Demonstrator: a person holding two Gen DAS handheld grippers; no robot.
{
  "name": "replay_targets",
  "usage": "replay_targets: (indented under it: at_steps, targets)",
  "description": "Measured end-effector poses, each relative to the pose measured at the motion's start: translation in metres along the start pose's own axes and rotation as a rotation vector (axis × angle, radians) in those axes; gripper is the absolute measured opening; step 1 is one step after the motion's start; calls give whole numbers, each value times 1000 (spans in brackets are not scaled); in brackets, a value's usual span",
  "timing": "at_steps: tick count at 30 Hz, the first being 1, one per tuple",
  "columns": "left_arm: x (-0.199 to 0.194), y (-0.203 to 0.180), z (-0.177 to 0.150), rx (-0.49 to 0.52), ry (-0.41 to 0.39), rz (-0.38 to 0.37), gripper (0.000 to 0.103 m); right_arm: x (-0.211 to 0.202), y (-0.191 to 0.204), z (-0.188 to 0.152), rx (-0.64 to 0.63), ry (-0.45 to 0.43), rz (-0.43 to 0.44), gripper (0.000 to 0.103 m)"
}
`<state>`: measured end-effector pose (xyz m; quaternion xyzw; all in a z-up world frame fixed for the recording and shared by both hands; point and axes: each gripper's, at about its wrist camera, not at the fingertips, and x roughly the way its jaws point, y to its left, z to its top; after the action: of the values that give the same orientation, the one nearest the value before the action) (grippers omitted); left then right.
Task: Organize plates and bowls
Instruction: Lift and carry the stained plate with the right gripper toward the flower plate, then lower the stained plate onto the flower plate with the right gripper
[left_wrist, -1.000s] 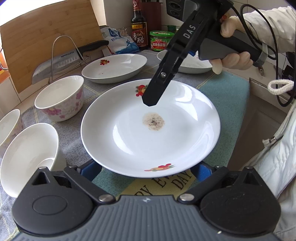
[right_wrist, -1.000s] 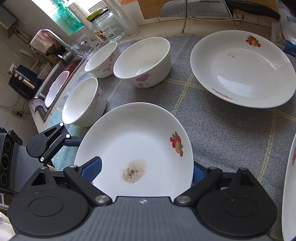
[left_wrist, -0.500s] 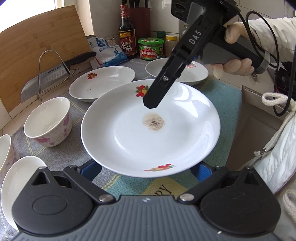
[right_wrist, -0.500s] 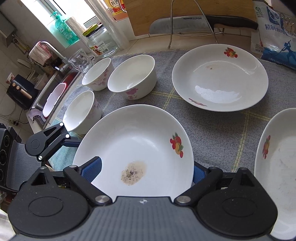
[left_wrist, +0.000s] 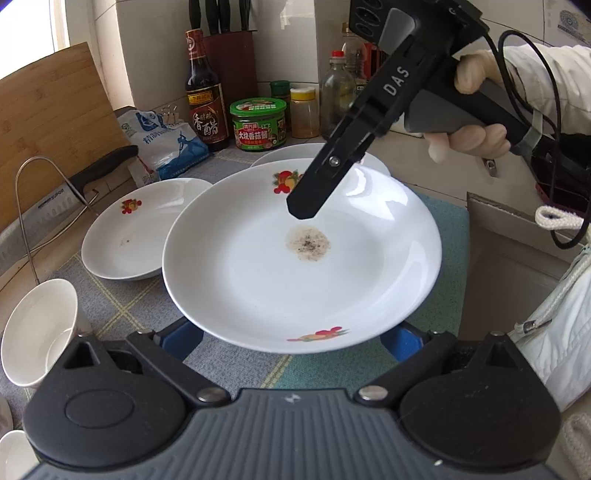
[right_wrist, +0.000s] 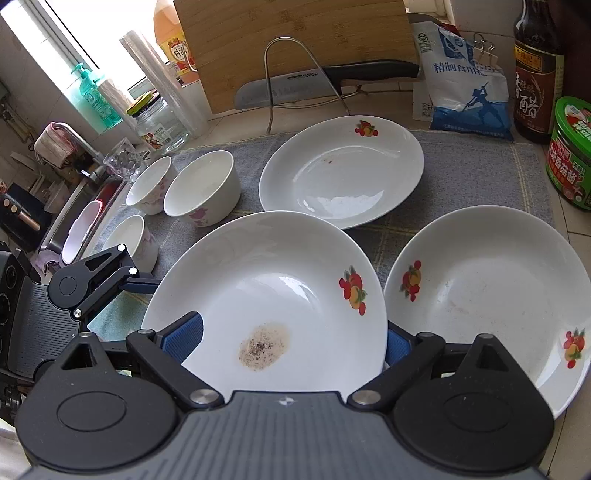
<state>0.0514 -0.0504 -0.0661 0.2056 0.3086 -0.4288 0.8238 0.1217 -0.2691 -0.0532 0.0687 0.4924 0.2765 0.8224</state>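
Fingers (right_wrist: 183, 334) of both grippers, the right gripper (right_wrist: 291, 341) and the left gripper (left_wrist: 291, 338), clamp the soiled plate (left_wrist: 303, 258) at opposite rims, above the grey mat (right_wrist: 461, 162); a second plate (right_wrist: 341, 170) lies at twelve o'clock, a third plate (right_wrist: 487, 299) at three; bowls (right_wrist: 201, 192) cluster at ten; jars and a vinegar bottle (left_wrist: 205, 96) stand beyond.

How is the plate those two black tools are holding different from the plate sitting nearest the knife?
The held plate is lifted off the mat, gripped at opposite edges by both grippers; the far plate rests on the grey mat. The held plate has a round brownish, speckled stain near its centre; the far plate shows only a few small specks. The held plate looks tilted; the far plate lies flat. Both are white, shallow and printed with red fruit.
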Motion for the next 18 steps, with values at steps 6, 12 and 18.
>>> replay_targets:
  at_steps: [6,12,18]
  targets:
    - [26,-6,21,19,-3,-33,101,-14,-28,-6,37,-20,-42,100]
    - [47,-9,39,40,-6,-46,101,-25,-53,-7,62,-37,-65,100]
    - [64,-12,52,52,0,-49,101,-28,-71,-7,76,-42,-75,100]
